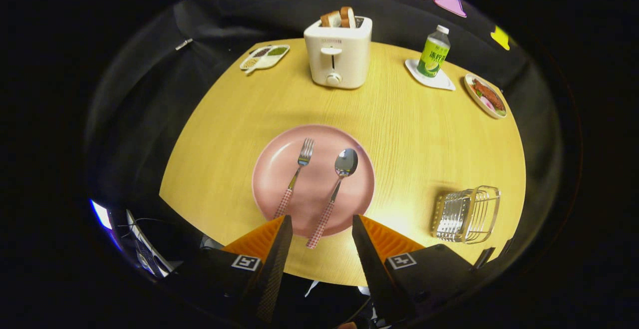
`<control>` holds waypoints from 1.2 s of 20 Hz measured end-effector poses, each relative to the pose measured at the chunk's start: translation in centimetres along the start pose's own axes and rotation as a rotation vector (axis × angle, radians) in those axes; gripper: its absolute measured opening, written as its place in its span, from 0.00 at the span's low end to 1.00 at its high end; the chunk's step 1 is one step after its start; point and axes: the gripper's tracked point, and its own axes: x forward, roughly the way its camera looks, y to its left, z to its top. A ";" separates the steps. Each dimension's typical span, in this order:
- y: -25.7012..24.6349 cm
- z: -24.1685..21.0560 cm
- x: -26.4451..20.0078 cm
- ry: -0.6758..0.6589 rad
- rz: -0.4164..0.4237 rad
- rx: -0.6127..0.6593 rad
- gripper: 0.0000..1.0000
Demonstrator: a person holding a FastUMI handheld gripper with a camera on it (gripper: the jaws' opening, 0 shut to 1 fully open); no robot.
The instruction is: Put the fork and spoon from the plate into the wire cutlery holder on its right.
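Your gripper (pixel 319 221): jaws spread wide, holding nothing, poised over the near rim of the plate; the end of the spoon handle lies in the gap between them.

Plate (pixel 272 169): pink, round, flat on the tabletop (pixel 414 134), just ahead of your jaws.

Fork (pixel 296 174): on the plate's left half, tines pointing away from you, checked handle running back toward your left finger, its end near that fingertip.

Spoon (pixel 338 184): on the plate's right half, beside the fork and apart from it, bowl away from you, checked handle crossing the near rim and overhanging onto the tabletop.

Wire cutlery holder (pixel 467 214): right of the plate and well apart from it, near the tabletop's near right edge, just beyond your right finger's side. It appears to lie tilted or on its side; you cannot tell for certain from this view. Nothing in it that you can see.

Toaster (pixel 338 54): white, at the far side of the tabletop, beyond the plate, with bread slices (pixel 339 18) standing in its slots.

Divided dish (pixel 264 57): left of the toaster, holding small portions of food.

Bottle (pixel 433 52): green label, white cap, upright on a white coaster (pixel 442 82), right of the toaster.

Food plate (pixel 486 97): at the far right edge, just beside the coaster.
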 end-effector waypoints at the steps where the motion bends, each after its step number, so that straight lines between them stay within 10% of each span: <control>1: 0.3 -0.4 1.1 0.021 -0.005 0.009 0.76; 11: -0.4 -2.8 6.8 0.153 -0.072 0.064 0.62; 16: -1.0 -2.8 6.8 0.163 -0.078 0.101 0.14; 24: -0.4 -2.0 5.7 0.149 0.029 0.203 0.13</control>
